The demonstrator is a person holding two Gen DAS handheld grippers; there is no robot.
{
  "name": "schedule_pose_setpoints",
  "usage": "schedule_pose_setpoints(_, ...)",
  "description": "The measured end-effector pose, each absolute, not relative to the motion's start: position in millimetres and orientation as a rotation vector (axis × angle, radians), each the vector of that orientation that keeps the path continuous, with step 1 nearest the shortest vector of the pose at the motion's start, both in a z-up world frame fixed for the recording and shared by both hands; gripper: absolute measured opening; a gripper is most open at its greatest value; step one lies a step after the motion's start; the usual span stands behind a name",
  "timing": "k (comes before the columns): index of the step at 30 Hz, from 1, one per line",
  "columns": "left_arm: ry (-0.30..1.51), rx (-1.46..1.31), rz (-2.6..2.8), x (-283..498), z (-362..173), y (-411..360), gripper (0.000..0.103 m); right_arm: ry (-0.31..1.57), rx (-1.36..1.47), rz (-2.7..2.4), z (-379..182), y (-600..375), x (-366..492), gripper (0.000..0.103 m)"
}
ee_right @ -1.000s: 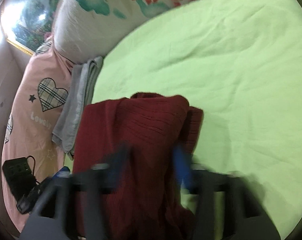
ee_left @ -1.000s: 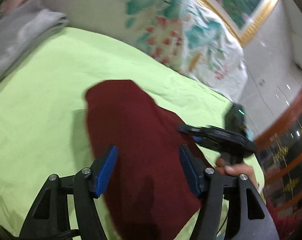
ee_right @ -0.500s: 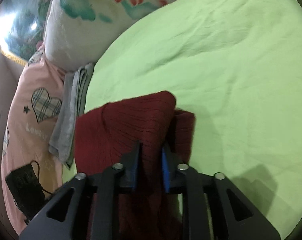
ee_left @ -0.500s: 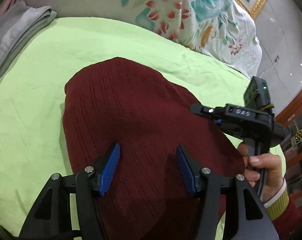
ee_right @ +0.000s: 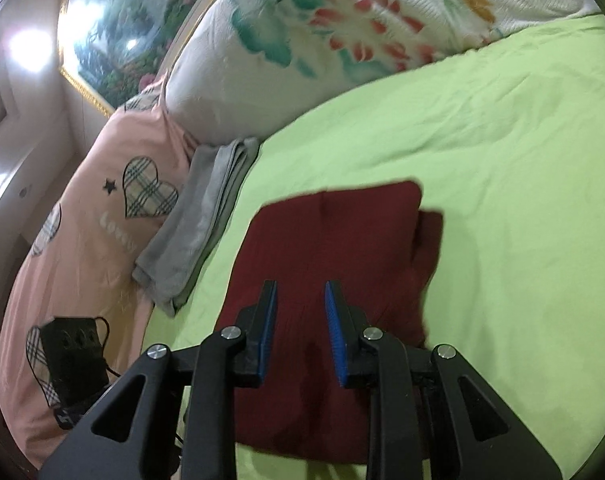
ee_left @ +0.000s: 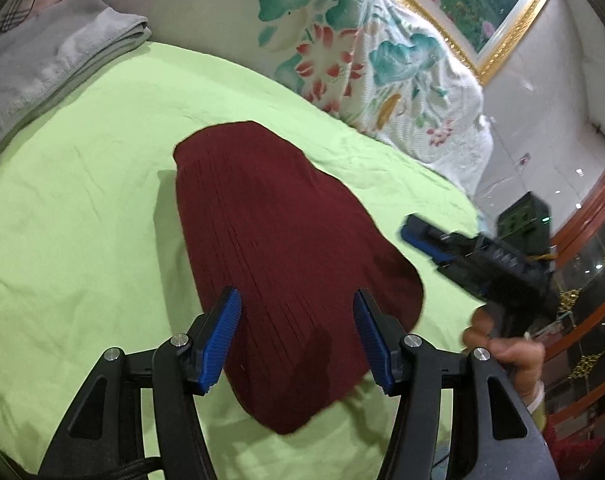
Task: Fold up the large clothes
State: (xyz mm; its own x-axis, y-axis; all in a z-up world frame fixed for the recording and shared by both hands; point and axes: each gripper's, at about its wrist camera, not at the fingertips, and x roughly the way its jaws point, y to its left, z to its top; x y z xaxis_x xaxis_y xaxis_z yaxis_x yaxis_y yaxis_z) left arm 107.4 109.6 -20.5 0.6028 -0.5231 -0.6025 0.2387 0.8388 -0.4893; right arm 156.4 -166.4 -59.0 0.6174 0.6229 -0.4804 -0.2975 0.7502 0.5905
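Note:
A dark red knit sweater (ee_left: 278,240) lies folded into a flat bundle on the green bedsheet (ee_left: 82,200). My left gripper (ee_left: 296,320) hovers over the sweater's near end, open, with nothing between its blue pads. In the left wrist view my right gripper (ee_left: 414,234) is off the sweater's right edge, held by a hand (ee_left: 502,352). In the right wrist view the right gripper (ee_right: 301,304) stands open above the sweater (ee_right: 342,240), pads apart with no cloth pinched. A lower layer of the sweater sticks out at its right side.
A folded grey cloth (ee_right: 198,224) lies at the sheet's edge beside pink bedding (ee_right: 82,248) with plaid hearts. A black device (ee_right: 74,344) with a cable rests on the pink bedding. A floral quilt (ee_left: 342,48) is piled at the head. A wooden cabinet (ee_left: 590,232) stands to the right.
The right gripper let go of the sweater's fold and drew back and up. The sweater now lies flat. The left gripper has pulled back slightly, still open.

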Motion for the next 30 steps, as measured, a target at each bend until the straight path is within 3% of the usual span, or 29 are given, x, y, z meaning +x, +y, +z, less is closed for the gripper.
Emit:
schedule_pose_setpoints(8,0.865,-0.285,-0.455,105.0,-41.6,84.3,0.058,0.812,0.440,0.498,-96.8,-148.8,158.7,0.026)
schedule_pose_setpoints(11,0.883,-0.314,-0.491,105.6,-46.3,82.6,0.057,0.841,0.459,0.439,-116.8,-164.7,162.2,0.015)
schedule_pose_setpoints(13,0.892,-0.292,-0.495,105.9,-48.4,76.7,0.057,0.852,0.499,0.424,-128.0,-175.8,164.0,0.000)
schedule_pose_setpoints(25,0.877,-0.081,-0.355,102.5,-58.7,43.5,0.059,0.849,0.531,0.418,-135.4,-183.5,164.4,0.000)
schedule_pose_setpoints(30,0.843,-0.178,-0.391,90.1,-42.6,66.6,0.057,0.844,0.506,0.417,-122.6,-180.8,152.8,0.002)
